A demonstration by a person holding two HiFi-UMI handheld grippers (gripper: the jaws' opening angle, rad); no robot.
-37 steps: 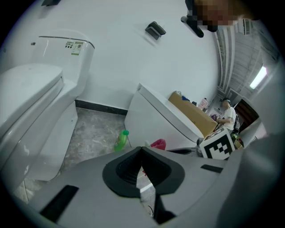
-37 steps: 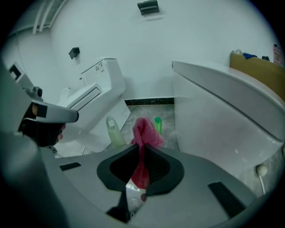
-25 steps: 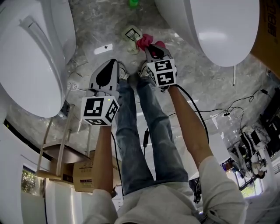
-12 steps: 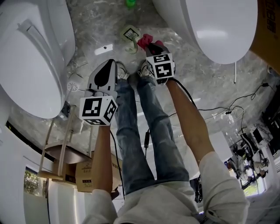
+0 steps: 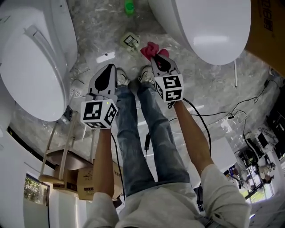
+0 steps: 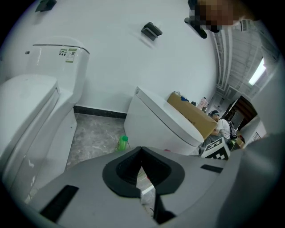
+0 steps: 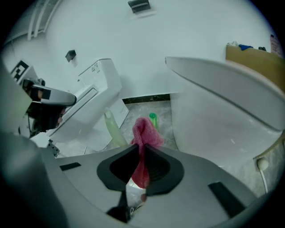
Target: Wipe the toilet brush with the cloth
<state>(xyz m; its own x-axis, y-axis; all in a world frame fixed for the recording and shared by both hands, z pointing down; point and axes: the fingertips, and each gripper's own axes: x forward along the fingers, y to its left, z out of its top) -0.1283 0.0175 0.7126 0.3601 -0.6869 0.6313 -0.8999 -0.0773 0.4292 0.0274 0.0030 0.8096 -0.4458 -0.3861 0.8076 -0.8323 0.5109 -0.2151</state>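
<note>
Cloth point(image 7: 144, 133), pink, is pinched in the right gripper point(image 7: 140, 153); the jaws are closed on its lower part, so that a bunched end stands out past the tips and is left free as a wiping pad; in the head view it is carried just ahead of the person's shoes point(image 5: 145, 74). The left gripper point(image 6: 141, 150) is held alongside, drawn back nearer the body; its jaws are brought together with nothing between them; it is judged to be kept free for the brush handle, for which it would first have to be opened.

Beyond both, on the marble floor point(image 5: 196, 84), what is taken for the toilet brush point(image 7: 113, 128) is seen as a pale handle standing in a square holder; it is touched by neither gripper and lies apart from the cloth, so wiping is judged not yet begun. A green bottle point(image 5: 129, 6) stands farther off, near the wall.

Open room is confined to the strip of floor between the left toilet point(image 5: 31, 67) and the right toilet point(image 5: 213, 26); the latter's bowl looms close beside the right gripper. A reach forward and down appears unobstructed; sideways swings would likely be checked by the bowls on either side.
</note>
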